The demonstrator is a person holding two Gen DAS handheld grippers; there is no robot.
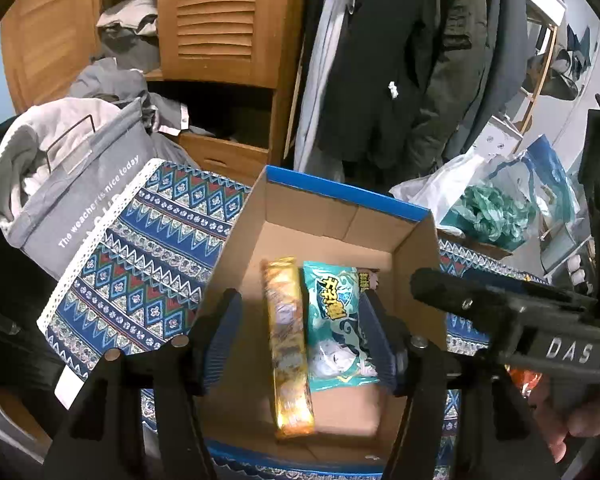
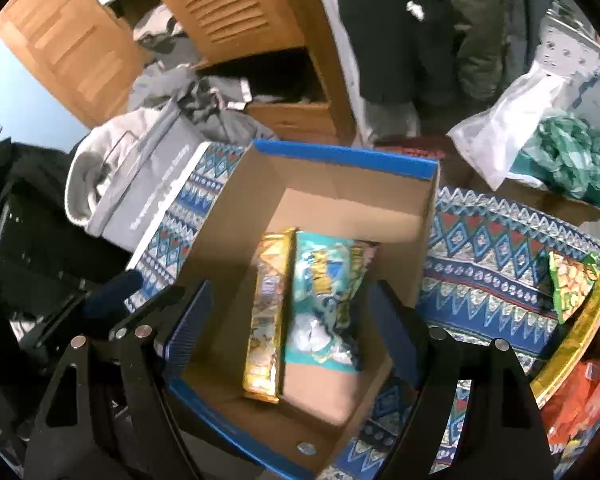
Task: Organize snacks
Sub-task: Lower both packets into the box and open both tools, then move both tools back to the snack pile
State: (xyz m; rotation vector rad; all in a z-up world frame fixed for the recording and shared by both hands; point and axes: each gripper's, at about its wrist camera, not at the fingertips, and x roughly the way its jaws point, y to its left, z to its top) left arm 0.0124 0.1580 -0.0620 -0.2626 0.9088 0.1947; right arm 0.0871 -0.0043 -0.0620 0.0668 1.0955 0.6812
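Note:
An open cardboard box with a blue rim [image 1: 340, 188] [image 2: 340, 158] stands on a patterned blue cloth. Inside lie a long gold snack pack [image 1: 288, 344] [image 2: 266, 320] and a teal snack bag [image 1: 336, 312] [image 2: 324, 304] side by side. My left gripper [image 1: 300, 340] hovers open over the box, empty. My right gripper [image 2: 288, 320] is also open and empty above the box; its body [image 1: 540, 320] shows at the right in the left wrist view. More snack bags, green [image 2: 572, 284], gold [image 2: 576, 336] and orange [image 2: 588, 392], lie on the cloth to the right.
A grey fabric basket of clothes [image 1: 72, 200] [image 2: 140, 184] stands left of the box. A plastic bag with green contents [image 1: 492, 208] [image 2: 560, 152] sits at the back right. A wooden wardrobe [image 1: 220, 20] and hanging coats [image 1: 400, 60] are behind.

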